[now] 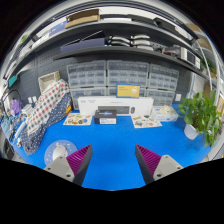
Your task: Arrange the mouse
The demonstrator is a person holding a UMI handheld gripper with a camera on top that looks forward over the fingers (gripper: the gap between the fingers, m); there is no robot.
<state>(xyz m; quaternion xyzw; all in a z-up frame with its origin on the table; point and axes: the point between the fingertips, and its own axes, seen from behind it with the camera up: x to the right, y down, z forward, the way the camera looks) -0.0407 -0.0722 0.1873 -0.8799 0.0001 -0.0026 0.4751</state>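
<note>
No mouse can be made out for certain. The gripper (pixel 108 165) hovers with fingers spread wide and empty at the frame's bottom, over the blue desk (pixel 115 140); a potted plant (pixel 203 115) stands at right.

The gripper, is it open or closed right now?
Open. The gripper has its two fingers spread wide apart, bare blue table showing between them. Nothing sits between them, and no mouse is visible.

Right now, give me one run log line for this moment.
gripper: open, holding nothing | surface: blue table | mouse: not seen | plant: beyond fingers
</note>
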